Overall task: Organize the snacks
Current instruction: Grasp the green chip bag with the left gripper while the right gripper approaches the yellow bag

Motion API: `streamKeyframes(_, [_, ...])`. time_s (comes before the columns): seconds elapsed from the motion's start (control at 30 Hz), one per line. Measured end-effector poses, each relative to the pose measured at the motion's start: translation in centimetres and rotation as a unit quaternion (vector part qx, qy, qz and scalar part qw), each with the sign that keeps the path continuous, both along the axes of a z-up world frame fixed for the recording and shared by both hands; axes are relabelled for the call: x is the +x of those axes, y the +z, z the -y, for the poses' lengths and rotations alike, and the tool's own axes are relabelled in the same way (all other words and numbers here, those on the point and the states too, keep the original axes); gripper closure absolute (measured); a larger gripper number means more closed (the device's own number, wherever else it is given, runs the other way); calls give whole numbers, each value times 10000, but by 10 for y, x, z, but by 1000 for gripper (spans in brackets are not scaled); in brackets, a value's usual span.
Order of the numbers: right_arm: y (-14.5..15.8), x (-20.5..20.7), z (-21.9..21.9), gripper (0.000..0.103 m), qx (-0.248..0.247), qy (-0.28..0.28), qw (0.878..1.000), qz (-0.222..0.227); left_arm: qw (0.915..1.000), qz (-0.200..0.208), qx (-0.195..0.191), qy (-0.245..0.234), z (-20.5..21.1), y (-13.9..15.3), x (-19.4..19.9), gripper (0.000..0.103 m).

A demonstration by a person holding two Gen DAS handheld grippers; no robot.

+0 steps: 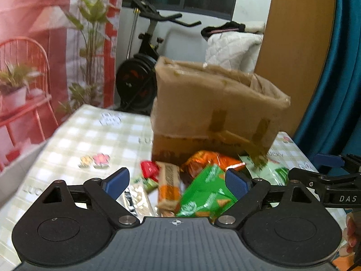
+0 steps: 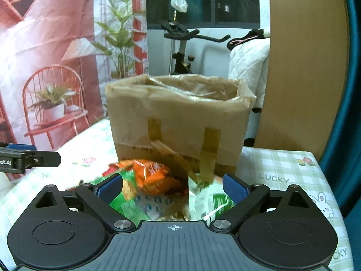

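A taped cardboard box (image 1: pixel 214 108), open at the top, stands on the checked table; it also shows in the right wrist view (image 2: pixel 178 117). Several snack packs lie in front of it: an orange pack (image 1: pixel 209 160), a green pack (image 1: pixel 205 194), a tan bar (image 1: pixel 169 185), a red pack (image 1: pixel 149 169) and a clear pack (image 1: pixel 137 198). My left gripper (image 1: pixel 178 180) is open and empty above the pile. My right gripper (image 2: pixel 172 186) is open and empty over the orange pack (image 2: pixel 153 176), a green pack (image 2: pixel 126 201) and a white-green pack (image 2: pixel 209 198).
The checked tablecloth (image 1: pixel 90 135) covers the table, whose right edge (image 2: pixel 325 180) lies near a teal curtain. A wooden panel (image 2: pixel 304 67) stands behind the box. An exercise bike (image 1: pixel 144 67) and a printed backdrop (image 1: pixel 33 56) are beyond the table.
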State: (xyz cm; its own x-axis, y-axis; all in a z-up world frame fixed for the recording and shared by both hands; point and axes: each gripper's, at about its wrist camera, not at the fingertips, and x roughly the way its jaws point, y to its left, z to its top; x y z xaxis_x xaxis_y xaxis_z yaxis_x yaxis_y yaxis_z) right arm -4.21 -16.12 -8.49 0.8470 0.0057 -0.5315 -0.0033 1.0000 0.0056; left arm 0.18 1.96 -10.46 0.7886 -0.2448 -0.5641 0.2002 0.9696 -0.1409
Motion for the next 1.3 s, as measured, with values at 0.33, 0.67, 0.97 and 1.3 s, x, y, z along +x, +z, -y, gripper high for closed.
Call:
streamKeyframes(0.33, [-15,-1,11,9,33,-14,10000,-79,9993,-16,-204,-312,13,-25,18,9])
streamKeyframes(0.67, [-27,-2,22,9,201,-101,9996,-155,9972,-170,-124,-715,26,-45,36,9])
streamKeyframes(0.97, [-33,-2,27,9,306,-128,9992,-211,9934,-476,-290,-999,28,-58,54,6])
streamKeyframes(1.3, [-40,0,29,9,353,-119,9988,-303,9894,-753,-507,-1135,34,-75,59,4])
